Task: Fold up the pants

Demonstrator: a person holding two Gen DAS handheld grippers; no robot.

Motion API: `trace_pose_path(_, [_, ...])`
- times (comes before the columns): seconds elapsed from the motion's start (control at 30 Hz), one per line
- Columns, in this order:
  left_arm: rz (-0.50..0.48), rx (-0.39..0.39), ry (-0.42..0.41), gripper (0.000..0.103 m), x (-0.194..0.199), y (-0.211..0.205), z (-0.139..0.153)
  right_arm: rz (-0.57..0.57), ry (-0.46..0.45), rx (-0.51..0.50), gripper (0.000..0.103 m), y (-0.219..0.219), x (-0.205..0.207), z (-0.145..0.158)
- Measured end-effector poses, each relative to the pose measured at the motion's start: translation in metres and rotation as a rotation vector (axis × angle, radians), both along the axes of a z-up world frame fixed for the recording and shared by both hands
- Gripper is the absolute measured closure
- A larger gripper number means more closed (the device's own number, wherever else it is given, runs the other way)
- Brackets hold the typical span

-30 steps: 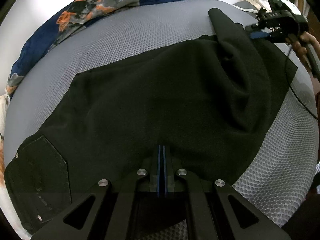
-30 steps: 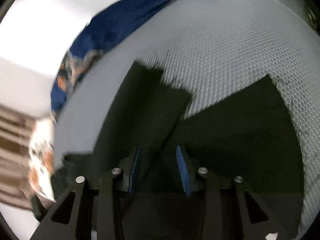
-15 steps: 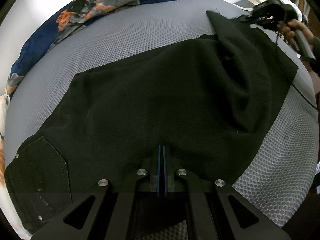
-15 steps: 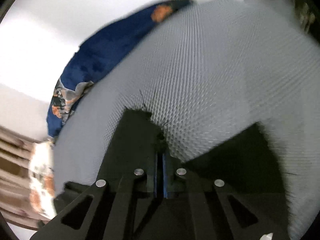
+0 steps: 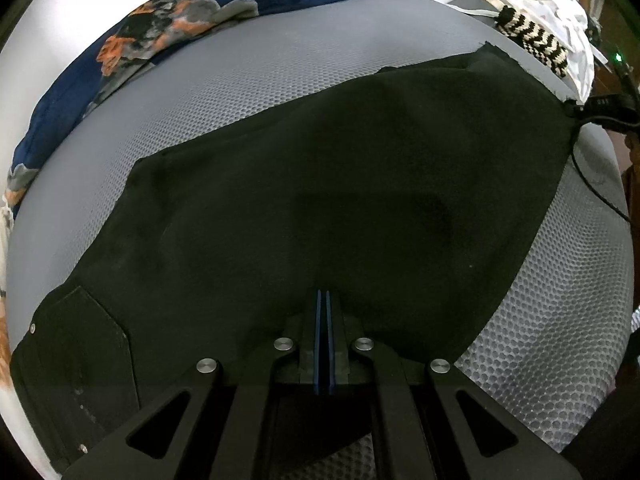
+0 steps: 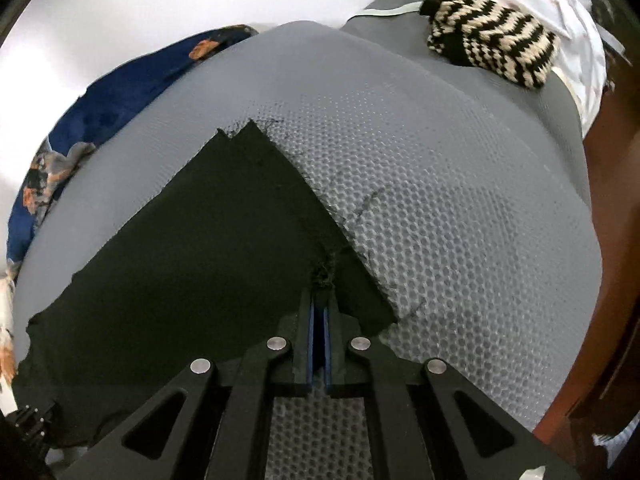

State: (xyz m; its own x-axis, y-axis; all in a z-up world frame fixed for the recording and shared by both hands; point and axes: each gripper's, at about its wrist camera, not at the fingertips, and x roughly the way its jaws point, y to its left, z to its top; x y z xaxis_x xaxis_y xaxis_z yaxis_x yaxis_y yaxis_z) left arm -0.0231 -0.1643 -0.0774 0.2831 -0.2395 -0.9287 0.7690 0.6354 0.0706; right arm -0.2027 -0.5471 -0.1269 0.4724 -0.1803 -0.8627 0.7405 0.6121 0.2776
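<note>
Black pants [image 5: 320, 184] lie spread flat across the grey mattress [image 5: 248, 80]. The left gripper [image 5: 323, 300] is pinched tight on their near edge, and the right gripper [image 6: 319, 292] is clamped on the frayed hem, at the leg's end.

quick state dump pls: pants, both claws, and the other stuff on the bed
Black denim pants: spread flat on the grey mesh mattress, not folded yet.
Left claw: shut on the pants' near edge.
Right claw: shut on the frayed hem corner.
Blue floral blanket: bunched along the far edge.
Black-and-cream striped knit piece: lying crumpled at the mattress corner.
White cloth: crumpled, beside the knit.
</note>
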Motion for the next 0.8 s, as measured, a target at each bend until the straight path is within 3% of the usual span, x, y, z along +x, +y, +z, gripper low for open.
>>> trace_pose_path(0.13, [0.005,0.0,-0.001,0.1,-0.001,0.0,0.0,0.025,0.023,0.022,0.098,0.001,0.01,-0.004])
trace_pose_path(0.27, [0.026,-0.026,0.031,0.095,0.002,0.003,0.002,0.01,0.014,0.038,0.078,-0.007,0.011,0.01])
trace_pose_path(0.37, [0.049,-0.098,0.067,0.077,0.01,0.011,0.011,0.072,-0.036,0.028,0.077,-0.02,0.023,0.028])
trace_pose_path(0.5, [0.07,-0.174,0.031,0.066,0.018,0.018,0.031,0.245,-0.086,0.077,0.077,-0.041,0.07,0.039])
trace_pose_path(0.63, [0.17,-0.205,0.008,0.063,0.038,0.028,0.042,0.347,-0.072,0.14,0.077,-0.061,0.122,0.032])
trace_pose_path(0.8, [0.327,-0.217,-0.013,0.063,0.065,0.052,0.049,0.39,-0.015,0.153,0.078,-0.079,0.162,0.013])
